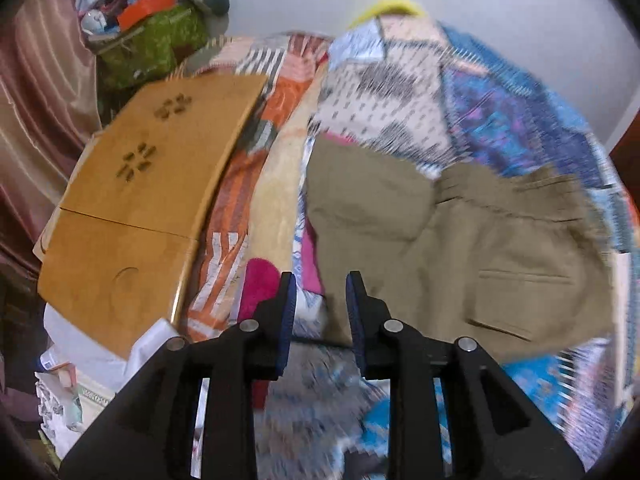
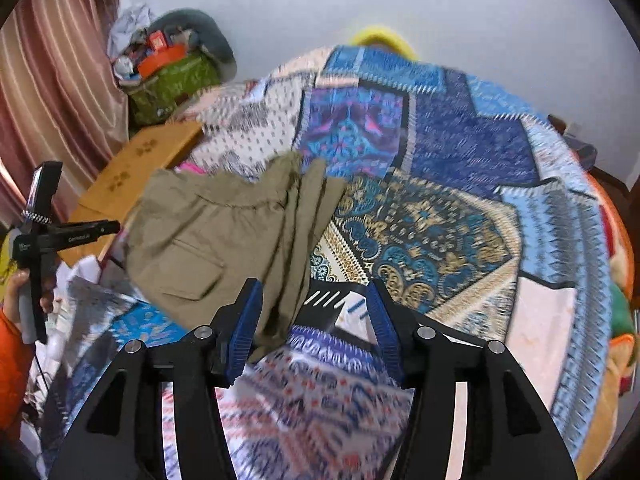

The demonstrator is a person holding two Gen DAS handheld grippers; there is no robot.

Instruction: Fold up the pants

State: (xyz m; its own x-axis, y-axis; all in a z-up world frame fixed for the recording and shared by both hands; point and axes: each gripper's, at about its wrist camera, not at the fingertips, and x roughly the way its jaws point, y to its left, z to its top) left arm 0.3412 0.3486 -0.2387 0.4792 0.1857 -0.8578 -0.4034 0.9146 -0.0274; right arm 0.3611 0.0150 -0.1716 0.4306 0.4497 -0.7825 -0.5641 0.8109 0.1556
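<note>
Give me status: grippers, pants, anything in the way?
Left gripper open, empty. Right gripper open, empty. Pants bunched on the bedspread, partly folded. Wooden tray off to the left, not blocking.

Smeared by motion blur across both views: patchwork blue-and-white patterned bedspread [image 2: 460, 216], prints unreadable near the lower edges. Partly hidden behind the left pad of the right tongs [image 2: 314, 292]: lower hem of the crumpled khaki cotton pants [image 2: 208, 232]. Blurred at the far edges in the left view: same khaki pants [image 1: 460, 240]. Cut off by the picture's rim: wooden lap table with cut-out flower vents [image 1: 136, 208]. Too small to identify: clutter heaped on the green patterned bag [image 1: 152, 40].
</note>
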